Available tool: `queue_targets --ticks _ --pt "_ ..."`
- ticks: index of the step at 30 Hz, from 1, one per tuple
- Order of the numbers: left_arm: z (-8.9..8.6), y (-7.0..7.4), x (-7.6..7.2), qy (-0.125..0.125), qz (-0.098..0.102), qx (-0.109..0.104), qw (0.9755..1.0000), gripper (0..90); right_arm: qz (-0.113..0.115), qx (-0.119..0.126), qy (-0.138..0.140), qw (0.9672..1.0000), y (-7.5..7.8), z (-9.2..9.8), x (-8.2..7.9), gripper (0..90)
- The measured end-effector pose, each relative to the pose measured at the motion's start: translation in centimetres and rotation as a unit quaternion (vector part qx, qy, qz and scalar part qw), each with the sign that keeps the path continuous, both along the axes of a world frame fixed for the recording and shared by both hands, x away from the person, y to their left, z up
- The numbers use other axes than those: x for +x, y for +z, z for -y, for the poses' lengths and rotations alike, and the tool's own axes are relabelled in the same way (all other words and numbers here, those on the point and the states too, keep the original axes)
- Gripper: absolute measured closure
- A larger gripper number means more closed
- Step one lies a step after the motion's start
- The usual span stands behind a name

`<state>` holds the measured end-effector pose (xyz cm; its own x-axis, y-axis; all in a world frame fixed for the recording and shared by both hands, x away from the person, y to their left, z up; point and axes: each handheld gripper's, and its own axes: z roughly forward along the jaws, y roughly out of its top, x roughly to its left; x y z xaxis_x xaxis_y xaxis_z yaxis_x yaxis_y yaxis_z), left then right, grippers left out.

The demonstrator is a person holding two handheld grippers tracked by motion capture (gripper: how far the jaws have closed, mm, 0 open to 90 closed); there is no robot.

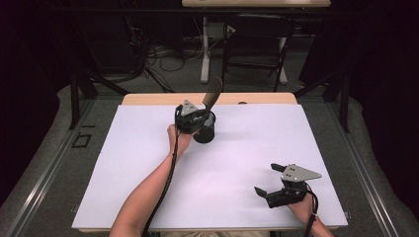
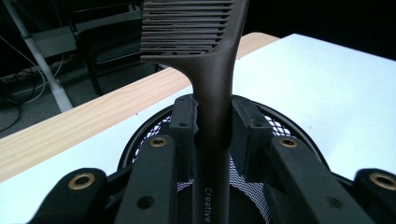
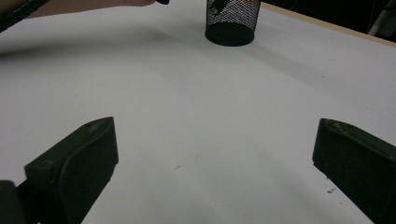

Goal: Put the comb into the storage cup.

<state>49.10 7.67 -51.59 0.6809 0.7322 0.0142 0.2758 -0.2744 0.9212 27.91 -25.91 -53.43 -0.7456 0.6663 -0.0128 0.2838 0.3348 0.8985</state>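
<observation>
One comb [image 2: 212, 88] sits clamped by its handle in my left gripper [image 2: 212, 123], upright over the mesh cup [image 1: 205, 132] at the far side of the table [image 1: 148, 163], handle end inside the rim; if I let go while it leans, I reckon the tall comb could tip the light cup over; my right gripper [image 1: 267, 178], jaws wide apart and empty, rests well apart from it.
</observation>
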Motion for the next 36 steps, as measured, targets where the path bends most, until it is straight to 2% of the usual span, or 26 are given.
queue_targets --ticks 3,5,6,7,13,18,21,24,28,36 --pt "-0.1 0.1 -0.3 0.0 0.006 -0.006 1.0 70.4 0.002 0.003 0.0 1.0 0.0 0.0 0.0 0.0" --pt "-0.1 0.3 -0.6 -0.005 0.01 -0.004 0.9999 65.6 0.005 0.005 0.0 1.0 0.0 0.0 0.0 0.0" --pt "0.0 0.3 -0.7 -0.009 0.01 -0.004 0.9999 60.6 0.002 0.002 0.0 1.0 0.0 0.0 0.0 0.0" --pt "0.0 0.5 -0.8 -0.006 0.012 0.003 0.9999 60.6 0.002 0.002 0.0 1.0 0.0 0.0 0.0 0.0" --pt "-0.3 1.3 -1.3 -0.007 0.011 -0.002 0.9999 39.9 0.002 0.003 0.0 1.0 0.0 -0.1 0.0 0.0" --pt "-0.5 2.0 -1.7 -0.019 0.001 0.007 0.9998 29.6 0.0 0.002 0.0 1.0 0.0 -0.1 0.0 0.0" --pt "-0.6 2.3 -1.9 -0.022 -0.01 0.016 0.9996 20.2 -0.001 0.004 -0.002 1.0 0.0 -0.1 -0.1 0.0" --pt "-0.8 2.6 -2.1 -0.024 -0.017 0.017 0.9994 15.8 0.003 0.002 0.0 1.0 0.0 -0.1 -0.1 0.0" --pt "-1.1 3.2 -2.4 -0.029 -0.02 0.03 0.9989 13.1 0.004 0.005 0.0 1.0 0.0 -0.1 0.0 0.0" --pt "-1.6 4.2 -3.2 -0.03 -0.023 0.041 0.9984 3.9 0.002 0.003 -0.001 1.0 0.0 -0.1 0.0 0.0"
